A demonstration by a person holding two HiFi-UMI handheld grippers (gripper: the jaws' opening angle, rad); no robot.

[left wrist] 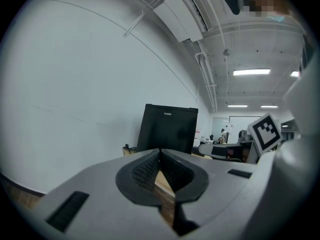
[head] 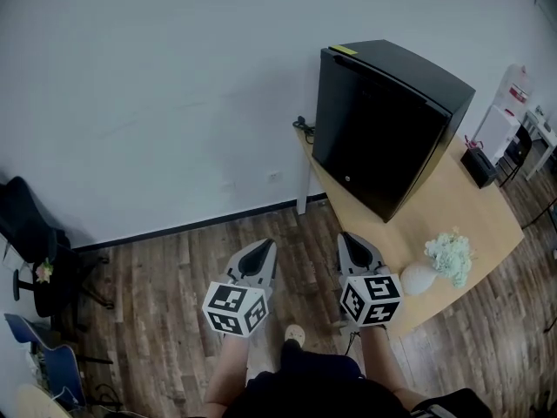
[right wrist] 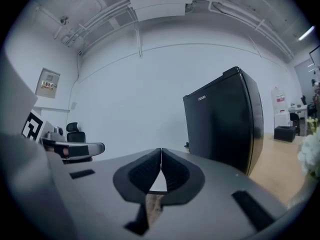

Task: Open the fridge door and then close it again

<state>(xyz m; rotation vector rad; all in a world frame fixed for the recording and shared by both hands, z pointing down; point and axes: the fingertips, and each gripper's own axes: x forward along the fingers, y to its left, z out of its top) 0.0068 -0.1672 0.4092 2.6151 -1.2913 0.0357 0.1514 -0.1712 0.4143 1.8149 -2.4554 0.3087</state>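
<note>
A white wall [head: 174, 85] fills the upper half of the head view, with dark wood floor [head: 165, 294] below it. At right stands a light wooden table [head: 470, 207]. On its far end, upper right, sits the black fridge [head: 383, 124], door closed. At lower centre the person's 2 forearms reach up the frame, side by side and about level. The left gripper [head: 258, 252] and right gripper [head: 352, 242] both have their jaws pressed together on nothing, well apart from the fridge. Pale flowers [head: 450, 255] sit on the table's near corner.
</note>
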